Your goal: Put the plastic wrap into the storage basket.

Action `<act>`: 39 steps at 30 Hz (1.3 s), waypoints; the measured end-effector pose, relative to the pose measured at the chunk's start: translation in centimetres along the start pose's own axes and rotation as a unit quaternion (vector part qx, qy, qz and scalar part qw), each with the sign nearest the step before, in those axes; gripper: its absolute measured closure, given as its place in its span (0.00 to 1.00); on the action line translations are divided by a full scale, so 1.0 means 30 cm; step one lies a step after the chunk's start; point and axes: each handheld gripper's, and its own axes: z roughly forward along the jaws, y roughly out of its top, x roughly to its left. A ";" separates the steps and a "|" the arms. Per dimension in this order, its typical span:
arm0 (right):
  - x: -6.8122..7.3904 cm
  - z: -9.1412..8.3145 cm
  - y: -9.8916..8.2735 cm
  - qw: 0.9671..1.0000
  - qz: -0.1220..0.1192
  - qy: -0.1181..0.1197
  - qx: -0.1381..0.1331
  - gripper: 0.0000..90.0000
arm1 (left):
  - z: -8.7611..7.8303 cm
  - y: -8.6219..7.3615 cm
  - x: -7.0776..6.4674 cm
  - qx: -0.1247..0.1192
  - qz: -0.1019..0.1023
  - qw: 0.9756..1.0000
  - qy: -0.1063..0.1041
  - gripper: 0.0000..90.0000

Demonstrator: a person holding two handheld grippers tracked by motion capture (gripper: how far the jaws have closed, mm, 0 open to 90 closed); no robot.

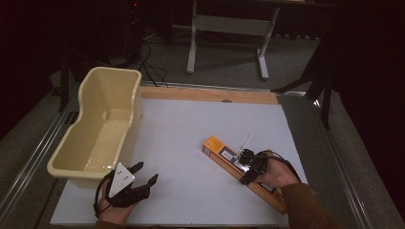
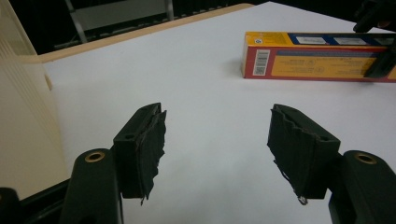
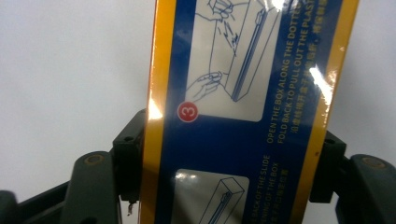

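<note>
Long wrap box (image 1: 241,168) on bench (image 1: 191,143): prob. light, stiff, glossy card, slippery. Right gripper (image 1: 249,167) clamps it mid-length, across narrow width. Left gripper (image 1: 142,177) spread wide, empty.

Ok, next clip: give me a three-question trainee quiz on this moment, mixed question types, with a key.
1. True or false: the left gripper is clamped on the cream tub.
2. Multiple choice: the long orange and blue box lies
A) inside the tub
B) flat on the white table top, between the jaws of the right gripper
C) standing upright on its end
3. Fill in: the left gripper view shows its jaws wide apart over bare ____.

Key
1. False: its jaws are open and hold nothing, beside the tub.
2. B
3. table top
</note>
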 end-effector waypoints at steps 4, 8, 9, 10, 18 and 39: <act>0.004 -0.005 0.017 0.999 0.022 -0.002 0.025 0.43 | 0.000 0.000 0.000 -0.001 -0.001 1.000 0.000 0.40; 0.009 -0.005 0.024 0.999 0.027 -0.009 0.033 0.44 | 0.000 0.000 0.000 -0.001 -0.001 1.000 -0.001 0.40; 0.013 -0.006 0.025 0.999 0.032 -0.011 0.035 0.44 | 0.000 0.000 0.000 -0.001 0.000 1.000 0.000 0.40; 0.013 -0.006 0.025 0.999 0.032 -0.011 0.035 0.44 | 0.000 0.000 0.000 -0.001 0.000 1.000 0.000 0.40; 0.012 -0.014 0.021 0.995 0.090 0.036 0.025 0.44 | -0.001 0.000 0.000 -0.002 -0.001 1.000 0.000 0.40; 0.034 -0.081 -0.005 0.964 0.168 0.183 -0.098 0.44 | 0.000 0.000 0.000 -0.002 -0.001 1.000 0.000 0.40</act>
